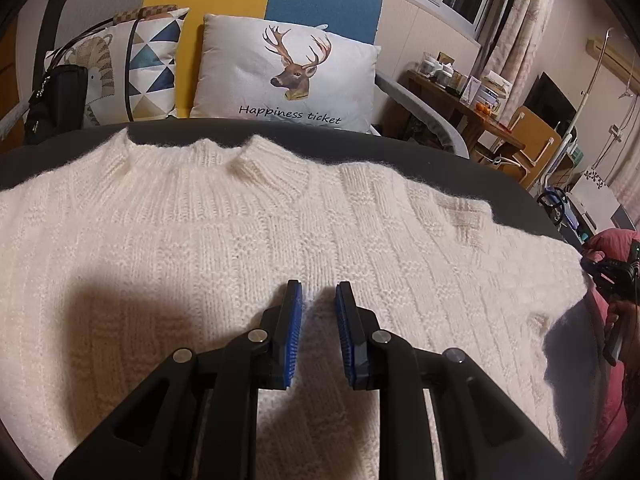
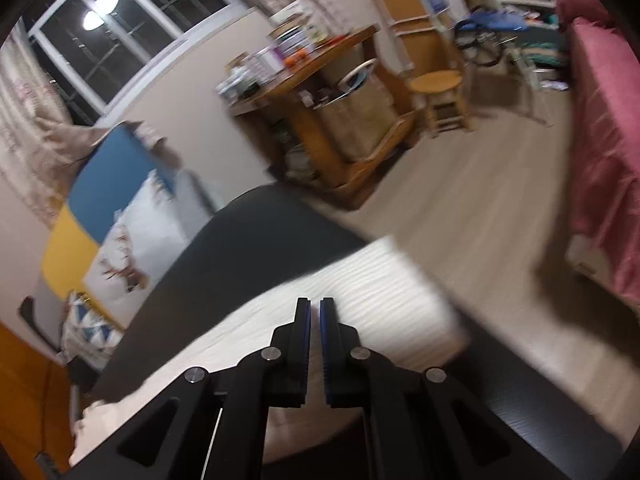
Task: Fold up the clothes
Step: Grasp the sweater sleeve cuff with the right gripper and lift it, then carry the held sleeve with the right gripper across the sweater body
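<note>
A cream knitted sweater (image 1: 240, 240) lies spread flat on a dark round table (image 1: 360, 140), with its collar at the far side. My left gripper (image 1: 319, 292) rests on the middle of the sweater. Its blue pads stand a narrow gap apart, and a small ridge of knit is pinched between them. In the blurred right wrist view, my right gripper (image 2: 315, 306) hangs shut over the sweater's edge (image 2: 360, 280) near the table rim (image 2: 260, 232). Nothing is between its pads.
Behind the table stands a sofa with a deer cushion (image 1: 288, 76), a patterned cushion (image 1: 152, 60) and a black bag (image 1: 56, 96). A wooden side table (image 2: 320, 120), a stool (image 2: 440, 96) and a pink bed (image 2: 600, 140) border the bare wooden floor. A hand with a black tool (image 1: 612, 276) shows at the right.
</note>
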Available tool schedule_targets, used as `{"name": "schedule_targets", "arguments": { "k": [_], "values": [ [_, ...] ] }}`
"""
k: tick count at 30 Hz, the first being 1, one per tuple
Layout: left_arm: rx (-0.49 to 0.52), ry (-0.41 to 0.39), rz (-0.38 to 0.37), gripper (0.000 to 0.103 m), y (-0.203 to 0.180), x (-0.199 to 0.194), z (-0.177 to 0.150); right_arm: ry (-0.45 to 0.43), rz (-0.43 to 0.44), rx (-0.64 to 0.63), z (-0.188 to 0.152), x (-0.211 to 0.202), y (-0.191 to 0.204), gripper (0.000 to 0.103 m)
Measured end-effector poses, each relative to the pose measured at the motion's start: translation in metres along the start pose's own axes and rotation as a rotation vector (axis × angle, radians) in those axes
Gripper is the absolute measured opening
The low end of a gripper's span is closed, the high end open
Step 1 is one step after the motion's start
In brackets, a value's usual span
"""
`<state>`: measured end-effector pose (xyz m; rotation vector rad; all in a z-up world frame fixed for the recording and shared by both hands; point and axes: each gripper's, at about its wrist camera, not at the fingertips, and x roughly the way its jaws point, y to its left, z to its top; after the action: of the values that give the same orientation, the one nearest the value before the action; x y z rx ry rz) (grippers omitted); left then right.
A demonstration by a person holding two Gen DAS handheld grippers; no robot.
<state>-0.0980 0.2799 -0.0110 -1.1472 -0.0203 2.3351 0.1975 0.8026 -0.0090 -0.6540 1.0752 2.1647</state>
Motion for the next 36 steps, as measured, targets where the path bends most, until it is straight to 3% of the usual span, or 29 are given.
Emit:
{"name": "schedule_targets", "arguments": {
  "k": [5, 7, 9, 12, 16, 18, 20, 21, 23, 27, 31, 35, 36],
  "values": [
    [0.002, 0.0, 0.002, 0.019, 0.0, 0.0, 0.0, -0.049, -0.079, 0.075, 0.009, -0.026, -0.024, 0.008],
    [0.004, 0.0, 0.003, 0.019, 0.0, 0.0, 0.0, -0.06, -0.022, 0.085, 0.002, -0.039, -0.015, 0.008],
    [0.007, 0.0, 0.006, 0.019, -0.001, 0.0, -0.001, -0.043, 0.05, 0.016, -0.013, -0.045, 0.014, 0.008],
    [0.007, 0.0, 0.006, 0.019, -0.001, 0.0, -0.001, 0.076, 0.193, -0.14, -0.054, -0.035, 0.08, 0.008],
    [0.008, 0.0, 0.007, 0.019, -0.001, -0.001, -0.001, 0.253, 0.409, -0.246, -0.129, -0.007, 0.162, 0.008],
    [0.008, 0.0, 0.007, 0.019, -0.002, -0.001, -0.002, 0.33, 0.421, -0.292, -0.155, 0.009, 0.183, 0.008],
    [0.006, 0.001, 0.005, 0.019, -0.002, -0.001, -0.002, 0.411, 0.352, -0.326, -0.176, 0.028, 0.188, 0.008],
    [0.004, 0.001, 0.003, 0.019, -0.001, -0.001, -0.002, 0.432, 0.327, -0.323, -0.178, 0.033, 0.184, 0.001],
    [0.001, 0.0, -0.001, 0.019, -0.001, -0.001, -0.002, 0.387, 0.347, -0.267, -0.167, 0.029, 0.162, 0.001],
    [-0.005, 0.0, -0.008, 0.019, 0.001, -0.001, -0.002, 0.232, 0.251, -0.106, -0.115, 0.019, 0.09, 0.0],
    [-0.011, 0.0, -0.015, 0.019, 0.002, -0.001, -0.002, 0.122, 0.162, -0.059, -0.077, 0.003, 0.05, 0.0],
    [-0.019, 0.0, -0.023, 0.019, 0.003, -0.001, -0.001, 0.049, 0.184, 0.008, -0.07, -0.03, 0.036, 0.026],
    [-0.021, 0.001, -0.025, 0.019, 0.004, -0.001, -0.001, 0.042, 0.195, 0.01, -0.072, -0.039, 0.035, 0.026]
  ]
}}
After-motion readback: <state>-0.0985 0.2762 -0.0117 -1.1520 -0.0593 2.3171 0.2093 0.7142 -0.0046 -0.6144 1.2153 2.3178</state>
